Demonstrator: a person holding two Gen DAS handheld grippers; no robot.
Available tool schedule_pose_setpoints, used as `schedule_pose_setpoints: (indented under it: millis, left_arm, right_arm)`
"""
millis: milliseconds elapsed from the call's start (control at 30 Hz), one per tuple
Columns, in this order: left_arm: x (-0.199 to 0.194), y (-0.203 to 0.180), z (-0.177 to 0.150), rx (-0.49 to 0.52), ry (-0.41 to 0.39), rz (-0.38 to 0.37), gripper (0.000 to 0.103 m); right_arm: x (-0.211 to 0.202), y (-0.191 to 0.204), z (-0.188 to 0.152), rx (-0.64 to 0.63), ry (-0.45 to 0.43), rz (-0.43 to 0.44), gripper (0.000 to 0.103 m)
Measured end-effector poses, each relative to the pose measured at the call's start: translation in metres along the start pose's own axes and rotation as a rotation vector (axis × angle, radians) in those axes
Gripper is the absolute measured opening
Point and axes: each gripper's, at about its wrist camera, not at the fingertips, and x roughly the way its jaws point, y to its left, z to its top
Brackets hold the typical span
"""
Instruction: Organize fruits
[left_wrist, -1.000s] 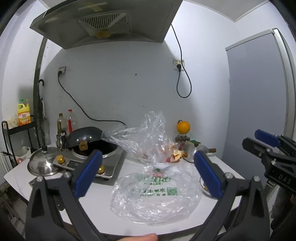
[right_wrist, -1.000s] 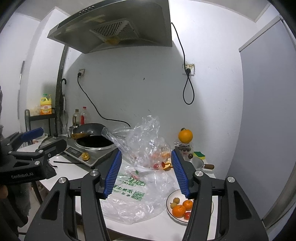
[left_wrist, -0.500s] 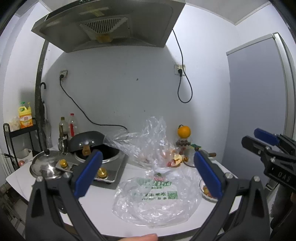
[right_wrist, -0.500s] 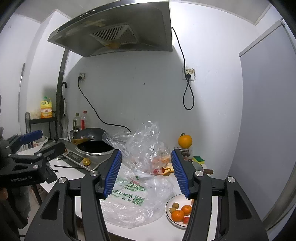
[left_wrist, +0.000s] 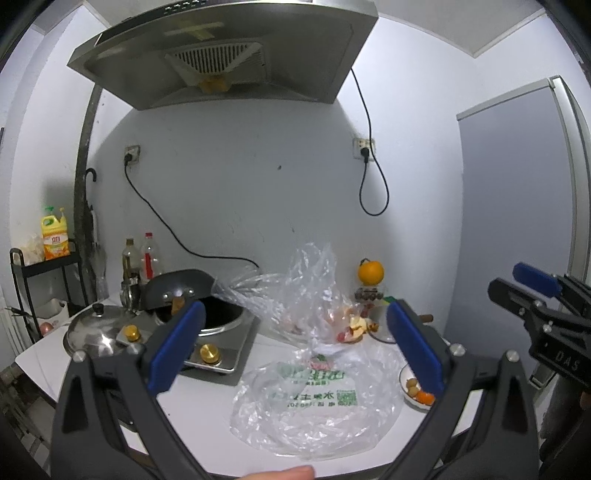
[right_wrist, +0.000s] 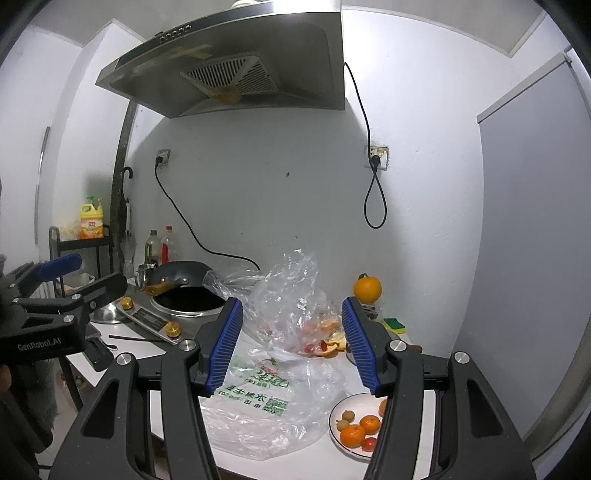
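A white plate (right_wrist: 341, 408) with small oranges (right_wrist: 352, 435) and other little fruits sits at the table's front right. In the left wrist view the plate (left_wrist: 404, 376) is half hidden behind my right finger. A printed clear plastic bag (right_wrist: 258, 402) lies flat in the middle, with a crumpled bag (right_wrist: 288, 295) holding peels and small red fruits behind it. A large orange (right_wrist: 367, 289) stands on a small stand at the back. My left gripper (left_wrist: 294, 308) and right gripper (right_wrist: 291, 302) hover open in front of the table, holding nothing. Each shows in the other's view: left gripper (right_wrist: 74, 277), right gripper (left_wrist: 535, 291).
An induction stove with a black wok (left_wrist: 192, 291) and a steel lid (left_wrist: 94, 332) fill the table's left. Bottles (left_wrist: 147, 258) stand behind them. A black rack with a yellow jug (left_wrist: 55, 240) is at far left. A range hood (left_wrist: 229, 55) hangs above, and a grey door (left_wrist: 517, 221) is on the right.
The left gripper has risen slightly, so the table sits a little lower in its view. Both grippers' jaws keep the same width.
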Motion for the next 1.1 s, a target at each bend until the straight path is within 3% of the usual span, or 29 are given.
schedule_pose_setpoints:
  millis: [867, 1000, 1100]
  left_arm:
    - [0.004, -0.002, -0.002, 0.015, 0.018, -0.011, 0.1]
    - [0.008, -0.002, -0.012, 0.013, 0.038, -0.032, 0.1]
    - [0.011, -0.005, -0.036, 0.039, 0.087, -0.088, 0.1]
  right_arm:
    - [-0.001, 0.0, -0.001, 0.009, 0.005, -0.004, 0.059]
    - [0.0, 0.0, -0.005, 0.011, 0.021, -0.013, 0.059]
    - [0.0, -0.002, -0.021, 0.036, 0.052, -0.037, 0.059]
